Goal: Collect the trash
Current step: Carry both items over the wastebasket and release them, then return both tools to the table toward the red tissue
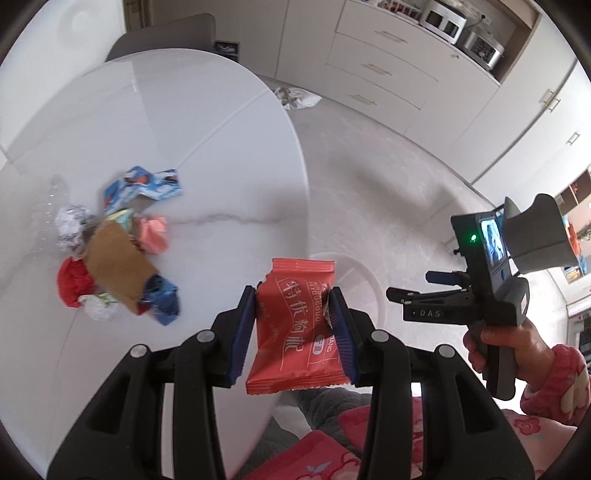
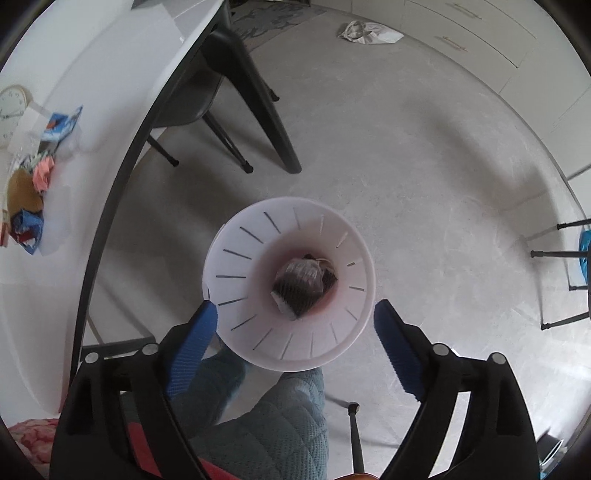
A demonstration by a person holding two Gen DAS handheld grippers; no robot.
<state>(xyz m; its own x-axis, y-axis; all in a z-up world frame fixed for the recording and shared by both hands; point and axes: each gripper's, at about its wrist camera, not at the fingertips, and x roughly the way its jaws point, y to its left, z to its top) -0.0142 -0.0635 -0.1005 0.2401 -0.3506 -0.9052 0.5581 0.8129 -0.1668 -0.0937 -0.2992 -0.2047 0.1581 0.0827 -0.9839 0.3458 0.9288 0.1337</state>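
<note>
My left gripper point(image 1: 291, 295) is shut on a red snack wrapper point(image 1: 295, 332), pinched between the blue pads over the near edge of the round white table point(image 1: 221, 155). A pile of trash point(image 1: 114, 254) lies on the table to the left: brown card, blue wrappers, and pink, red and foil crumples. My right gripper point(image 2: 295, 321) stands open and points straight down over a white slotted bin point(image 2: 251, 258) on the floor. A dark wrapper point(image 2: 301, 286) lies at the bin's bottom. In the left wrist view, a hand holds the right gripper point(image 1: 397, 295) beside the bin's rim point(image 1: 365, 273).
A clear plastic bottle point(image 1: 48, 206) lies behind the pile. Under the table stand a dark table leg point(image 2: 266, 110) and chair legs point(image 2: 229, 147). A crumpled bag point(image 2: 369, 31) lies on the floor near the drawer cabinets point(image 1: 380, 66). The person's quilted trouser leg point(image 2: 280, 417) is just below the bin.
</note>
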